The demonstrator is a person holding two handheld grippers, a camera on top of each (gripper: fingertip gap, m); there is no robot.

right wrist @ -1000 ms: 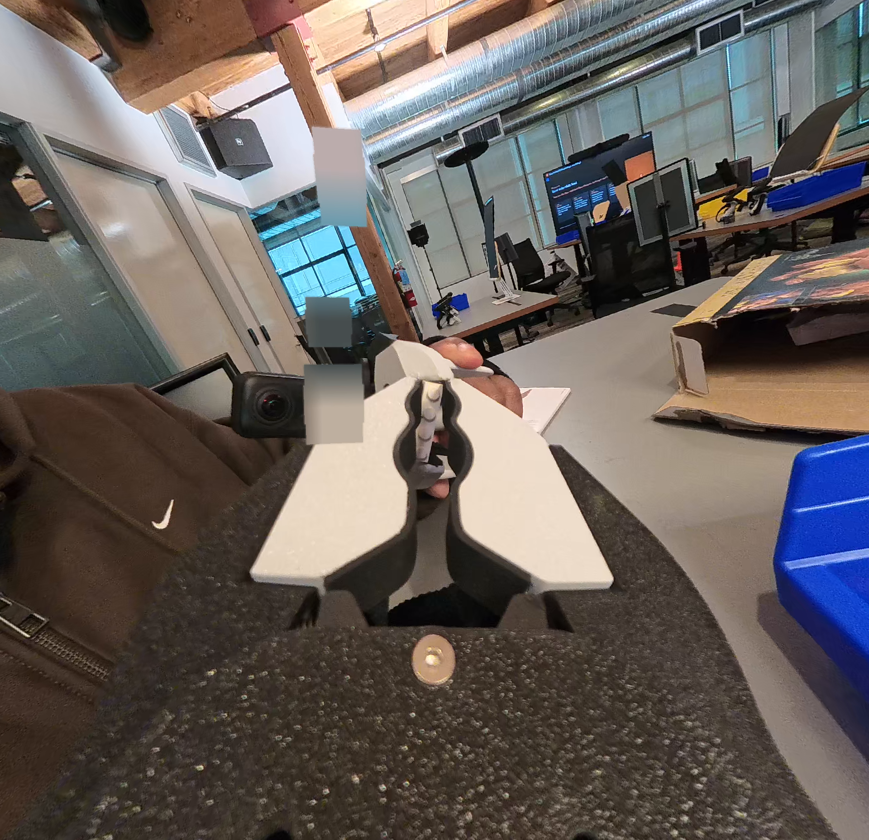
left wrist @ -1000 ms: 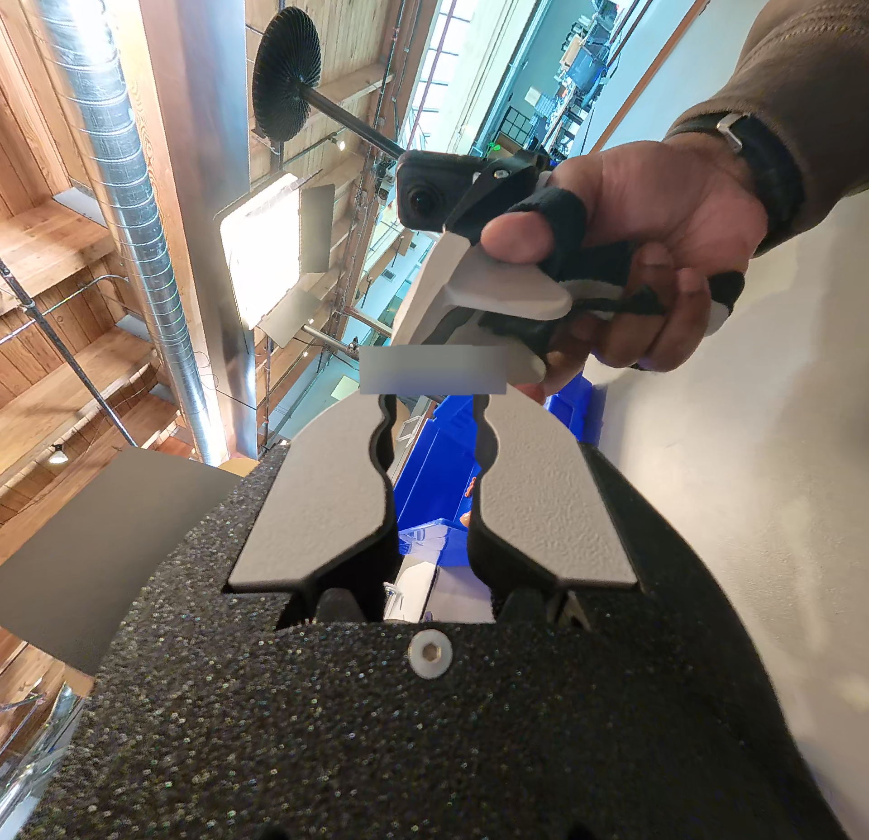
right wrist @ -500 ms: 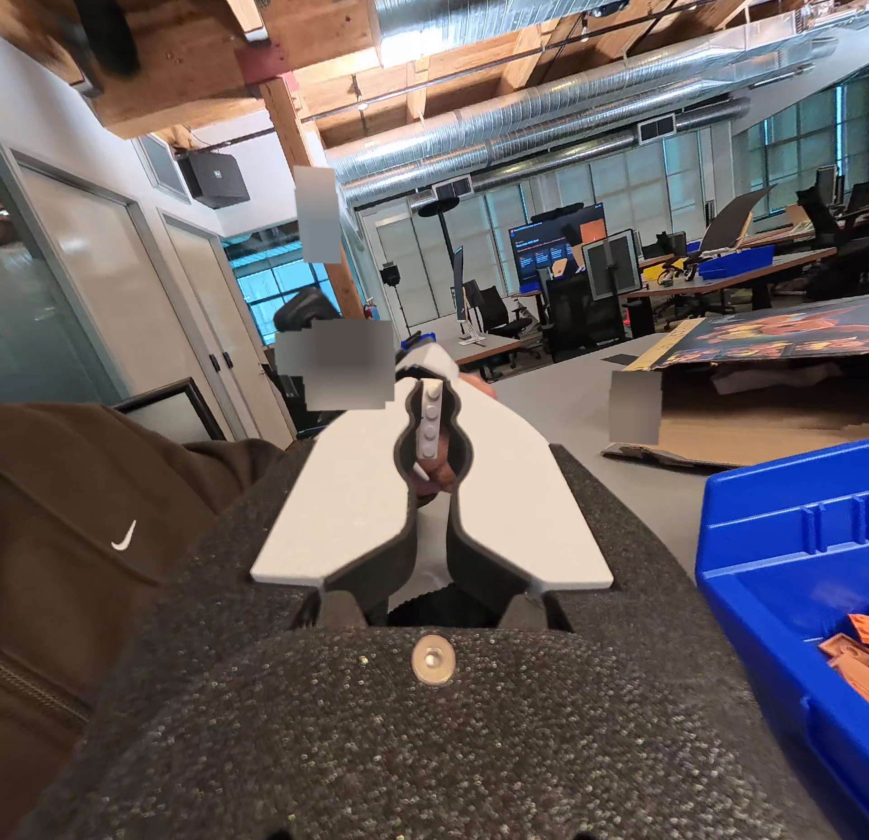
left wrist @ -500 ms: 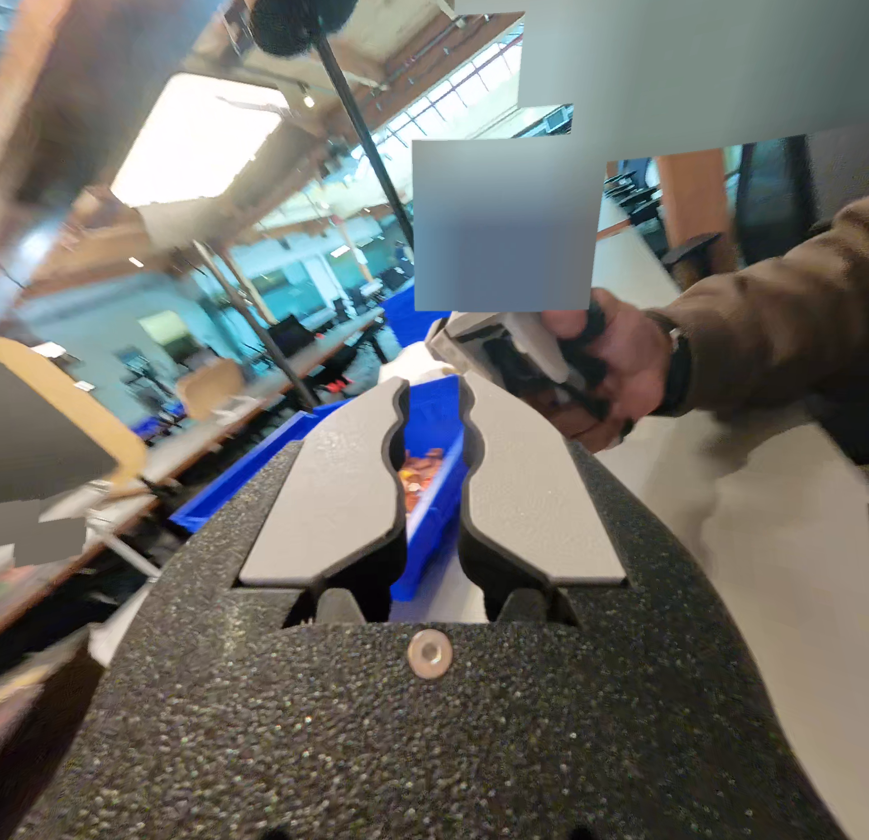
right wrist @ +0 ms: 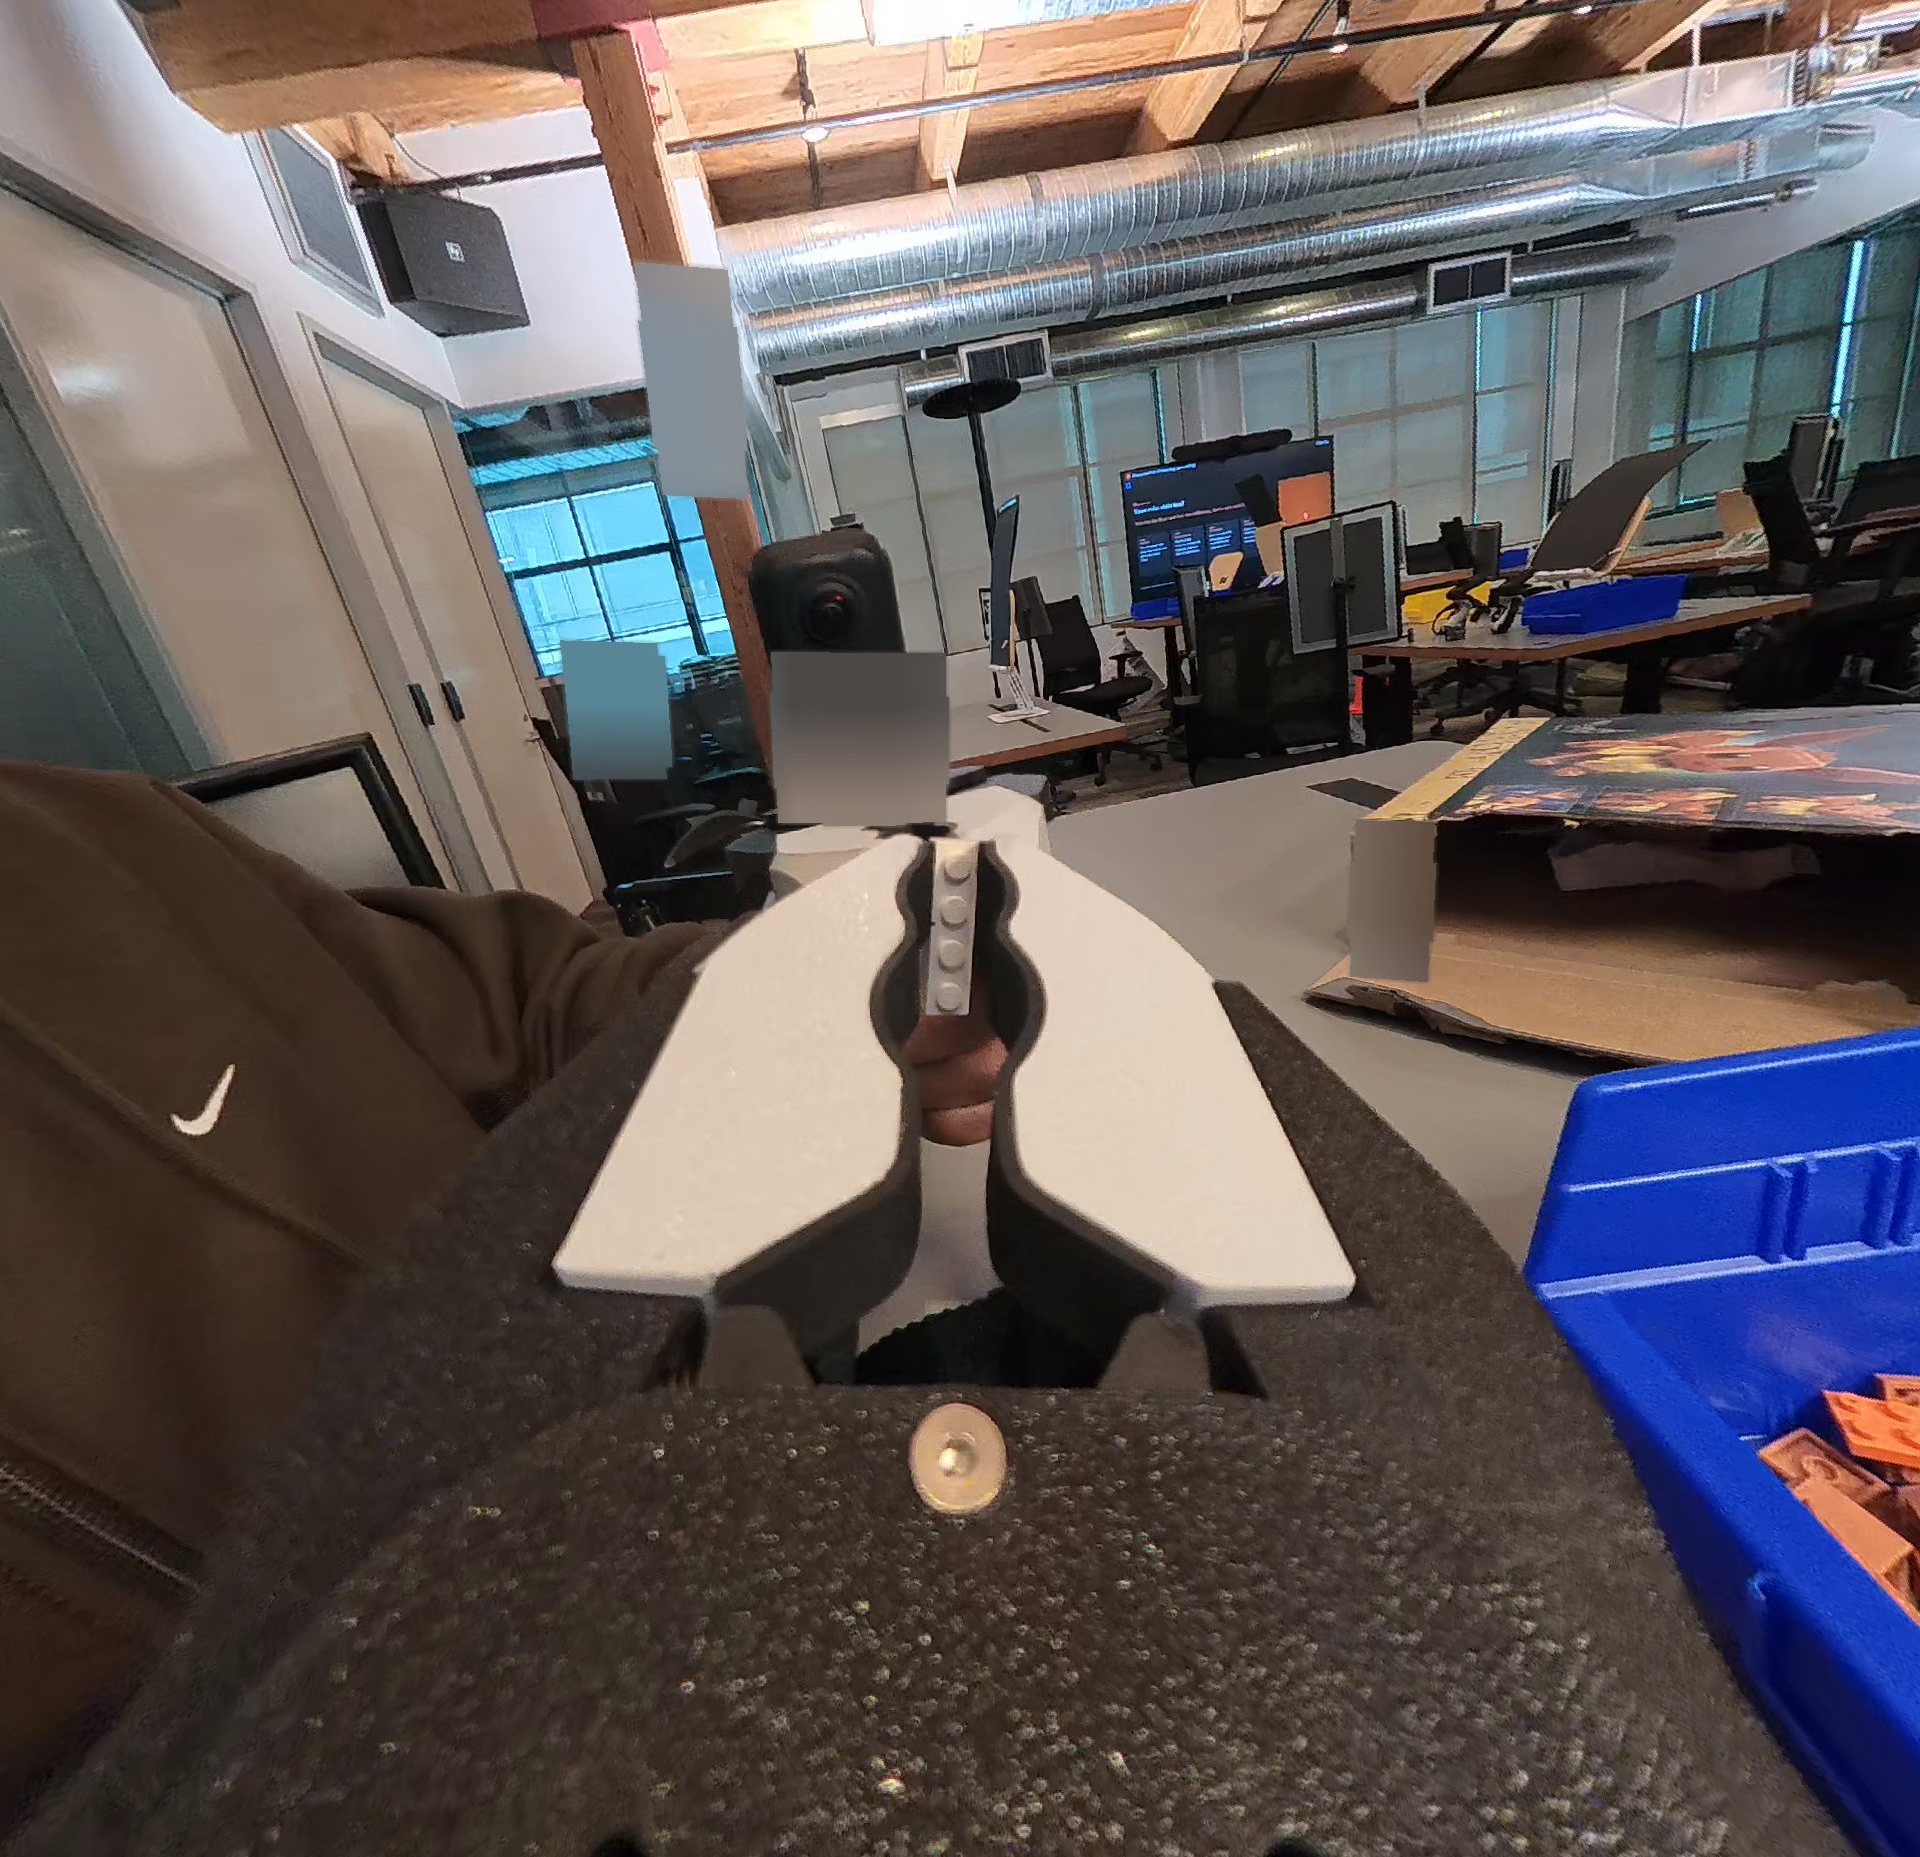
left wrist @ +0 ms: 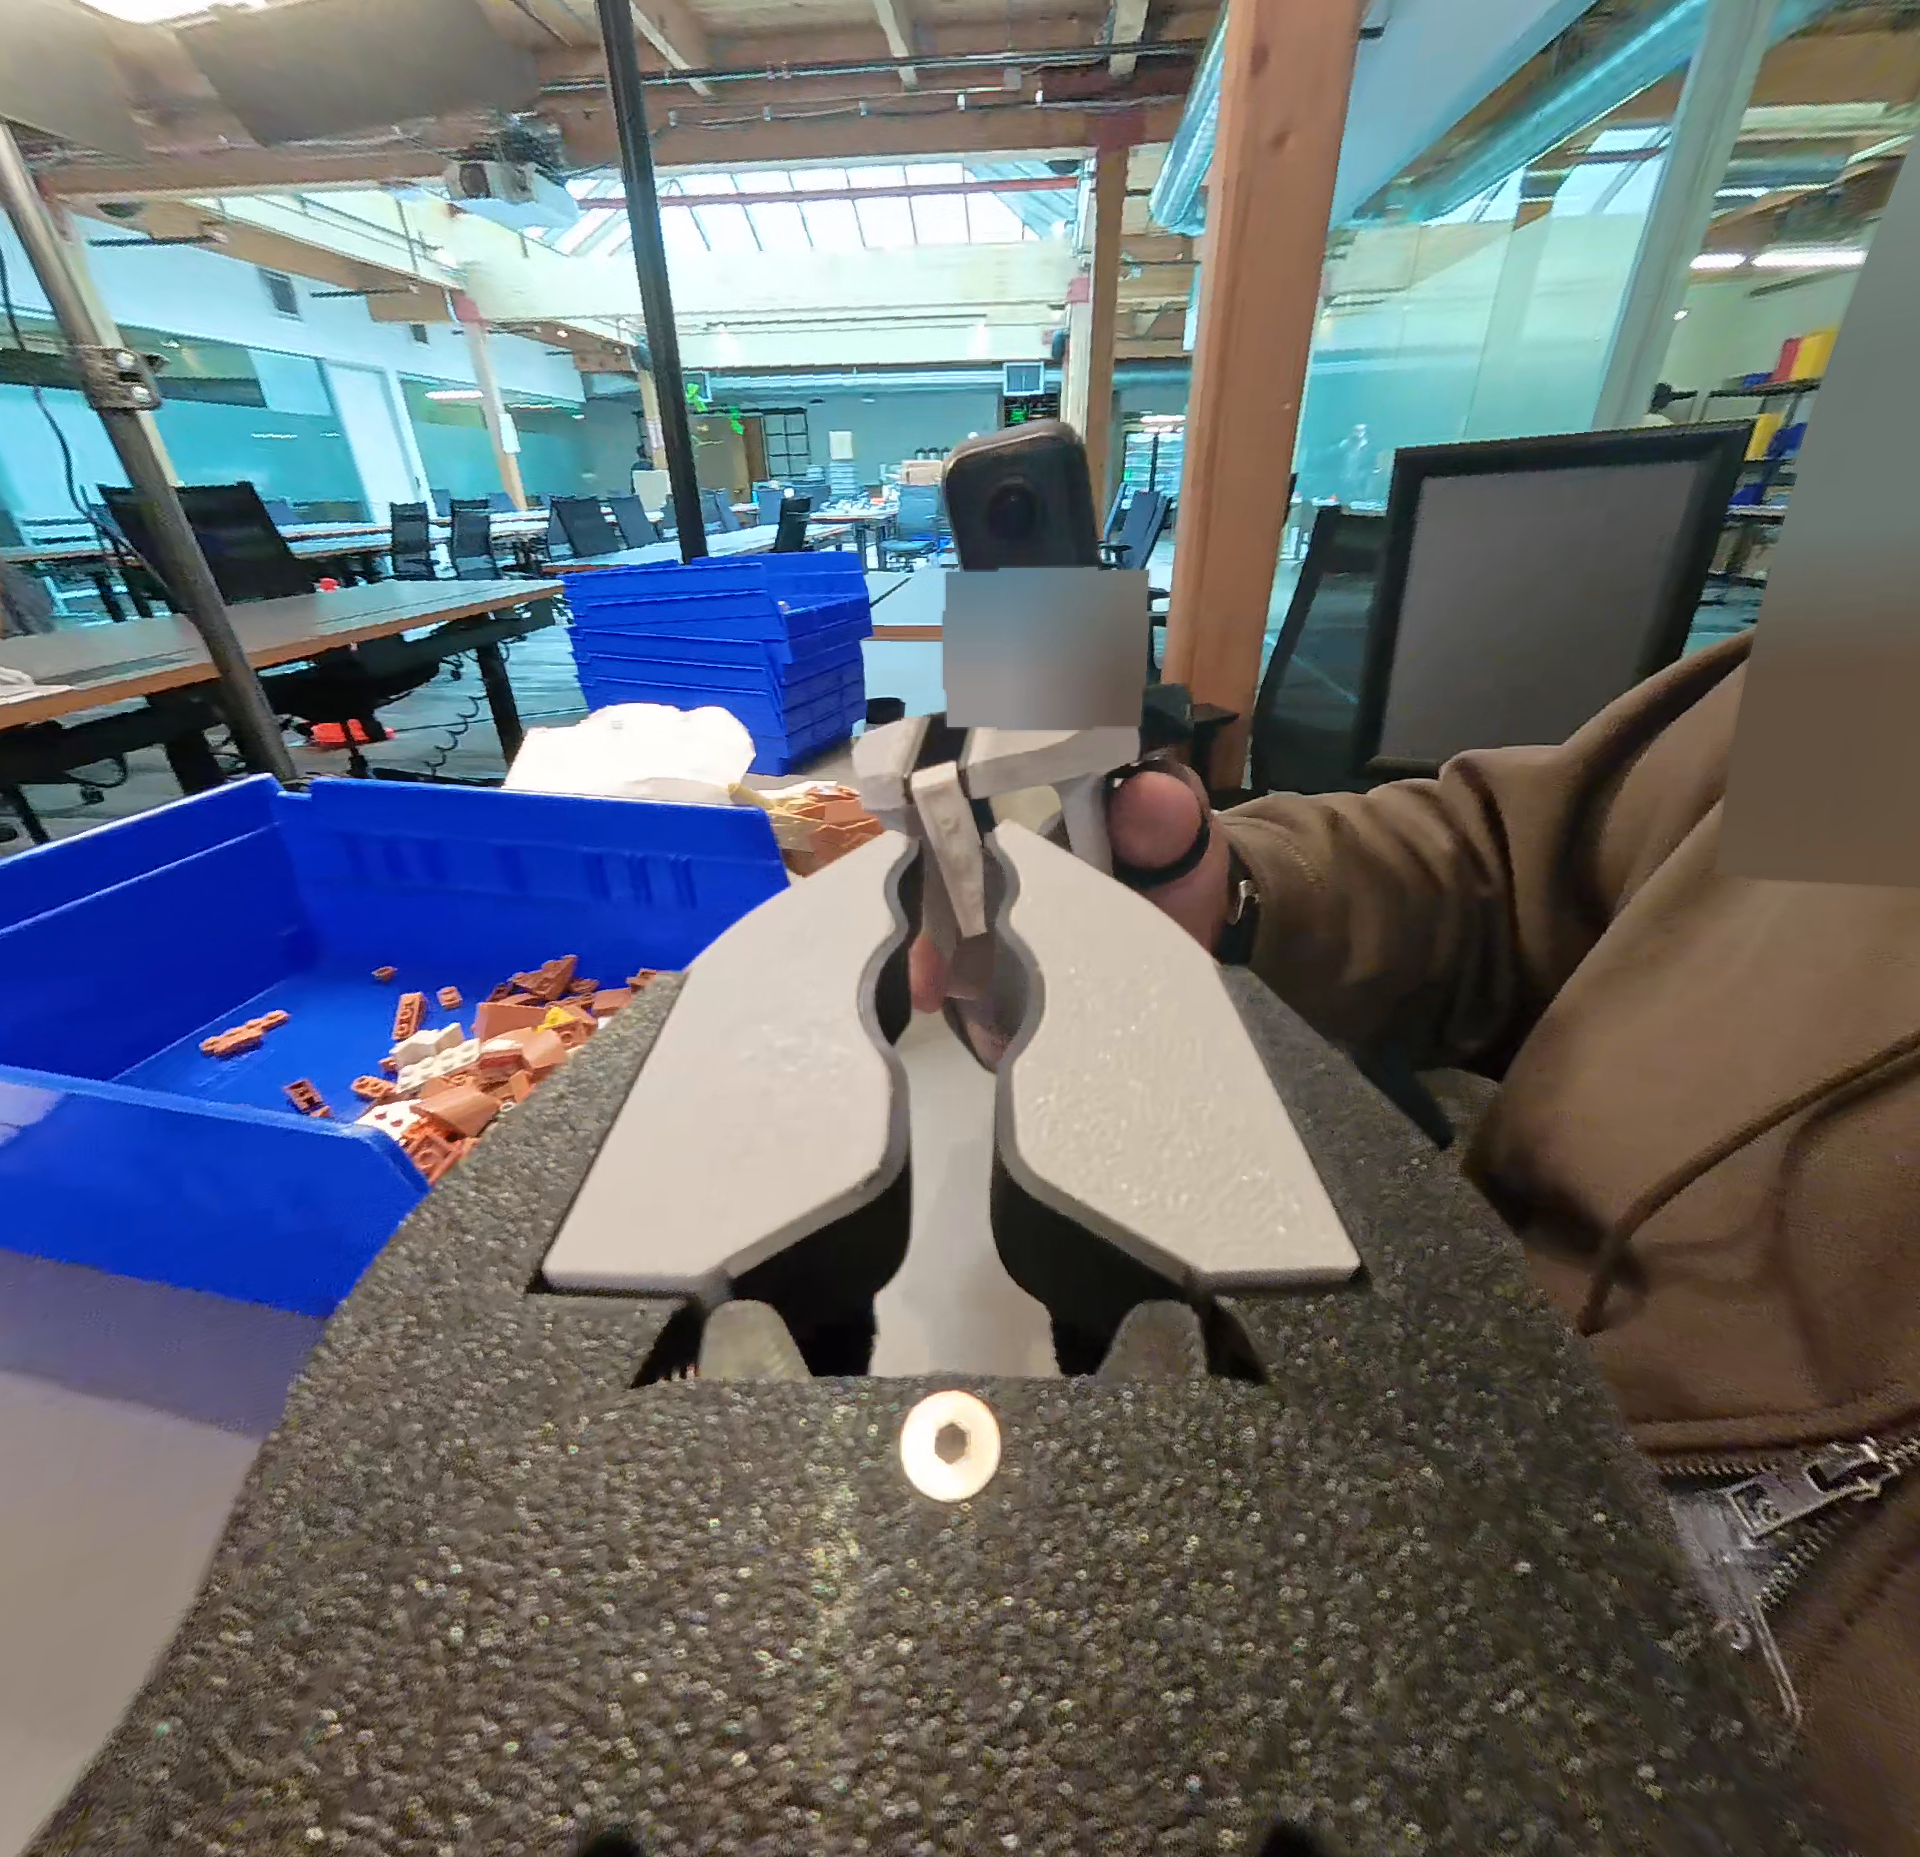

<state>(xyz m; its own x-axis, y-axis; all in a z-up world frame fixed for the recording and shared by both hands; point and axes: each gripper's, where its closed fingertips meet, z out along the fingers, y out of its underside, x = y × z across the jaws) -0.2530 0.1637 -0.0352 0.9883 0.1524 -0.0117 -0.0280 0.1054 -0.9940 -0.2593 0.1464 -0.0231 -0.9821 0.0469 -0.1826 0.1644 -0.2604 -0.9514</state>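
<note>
A grey studded strip [right wrist: 954,934] is being gripped upright at the very tips of the right claw [right wrist: 951,857], which is being kept clenched on it, in the air above the worktop [right wrist: 1195,872] and just in front of the person's brown jacket. The left claw [left wrist: 951,846] is being held with its fingers narrowly parted on either side of that strip; whether they are pressing on it cannot be told. Because the strip is being pinched only along a thin edge, it is judged likely to be twisted or flicked out if the two claws are being brought together off line, and it could be dropped onto the worktop or lost among the brown bricks [left wrist: 499,1038] in the blue bin [left wrist: 312,841]. In the right wrist view the studs of the strip and an opened cardboard box [right wrist: 1558,976] are being shown, while the left claw's fingers are being hidden behind the right claw's own. In the left wrist view the strip is being seen from its plain side, along with the hand [left wrist: 1158,841] on the right claw and the heap of bricks.
</note>
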